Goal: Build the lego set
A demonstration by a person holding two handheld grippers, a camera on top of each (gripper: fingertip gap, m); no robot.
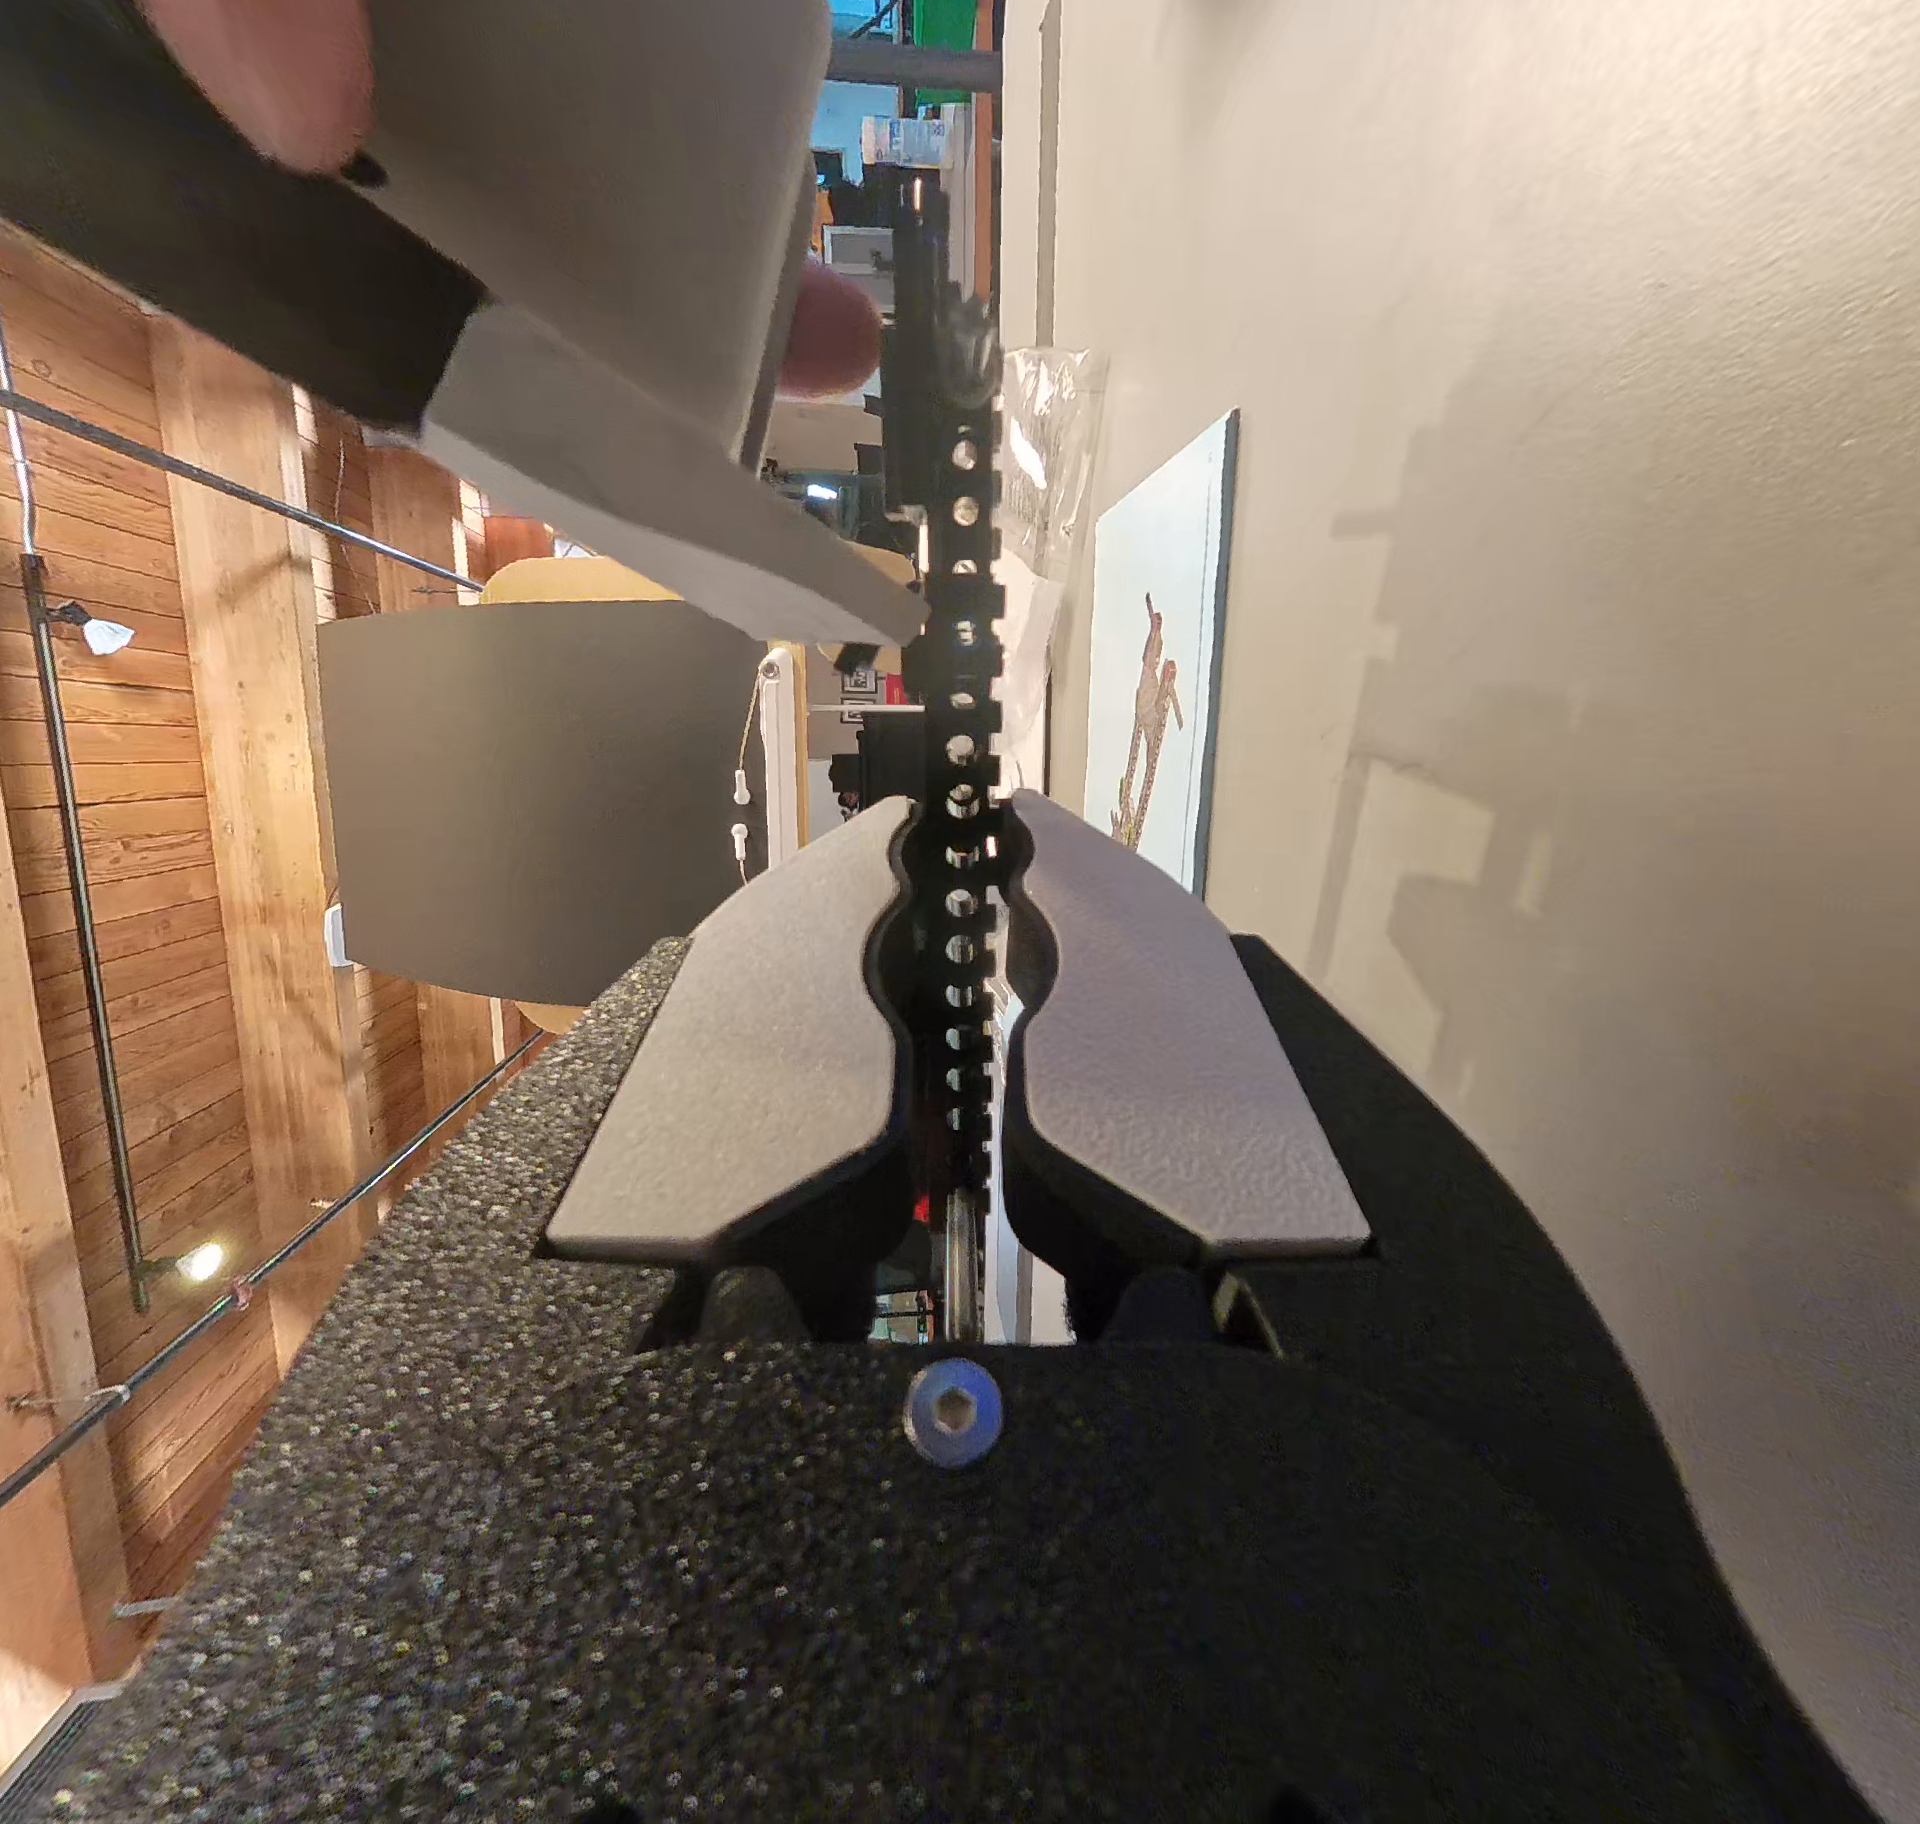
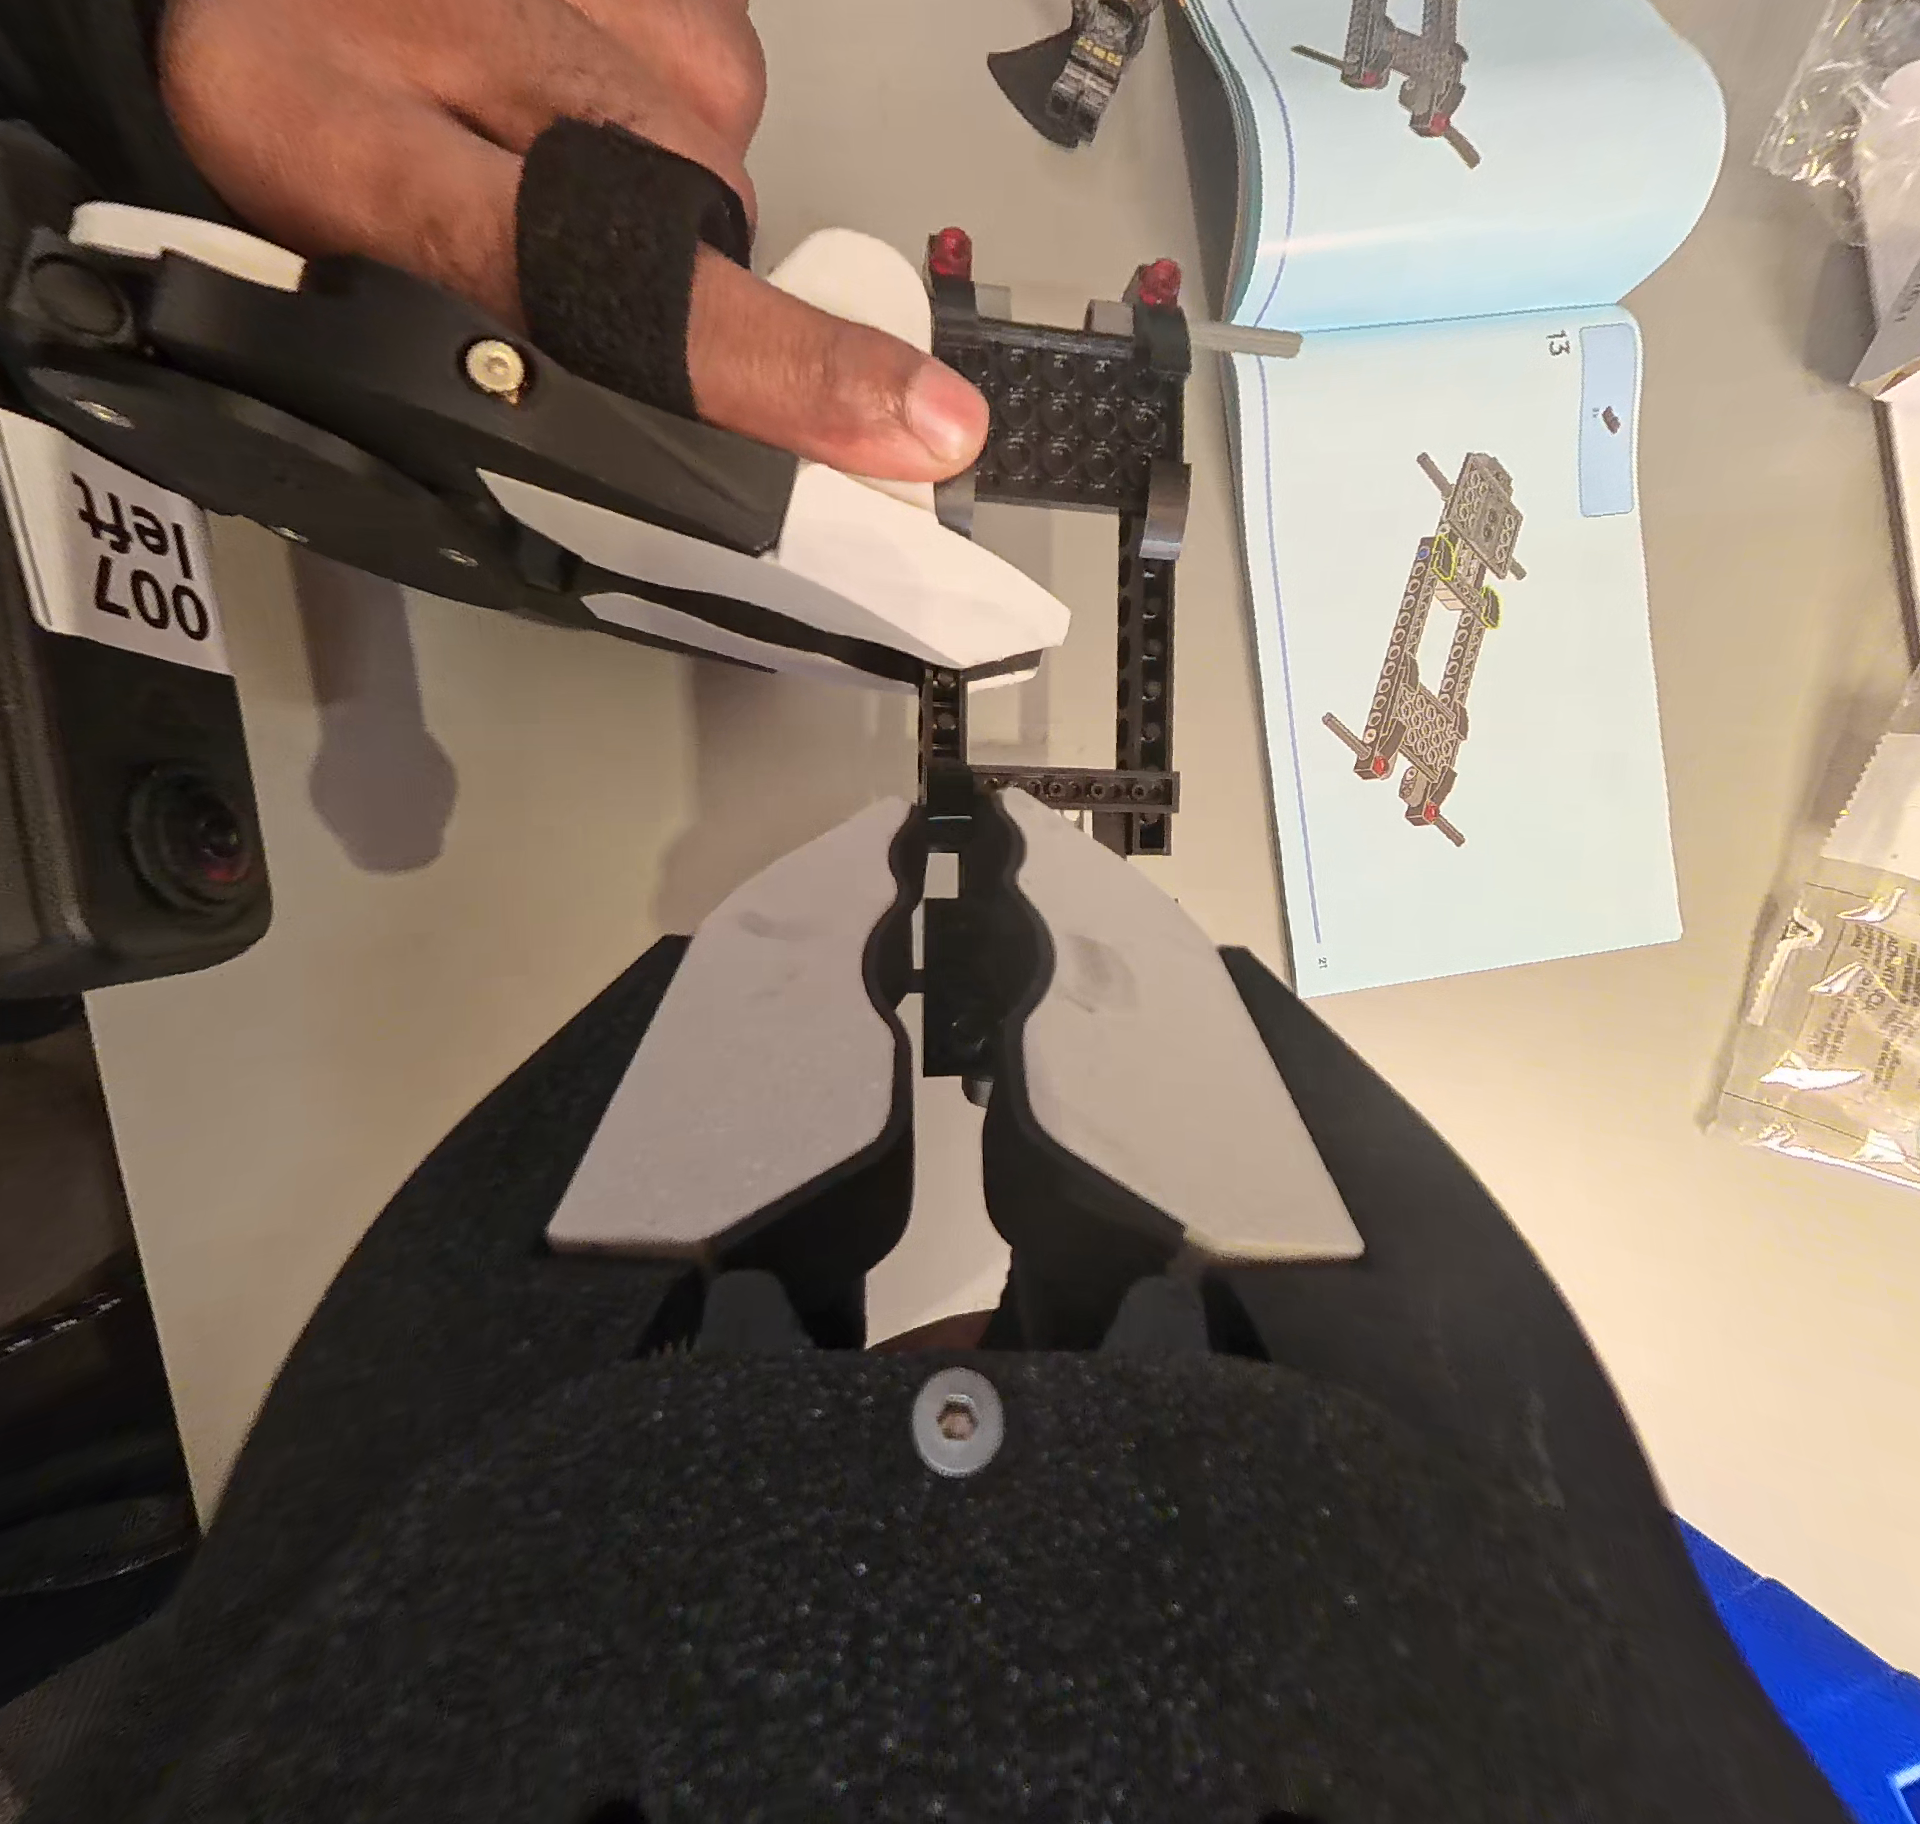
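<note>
Both grippers, left and right, are clamped on the black frame; booklet beside it, seemingly printed with build diagrams.

The studded plastic brick frame is black, tipped with two red pins. The open instruction booklet is pale blue. The small toy figure looks dark grey, though blurred.

Bare desk lies open to the left of the black brick frame. To the right, an open booklet and plastic bags crowd the way; a small figure lies beyond.
</note>
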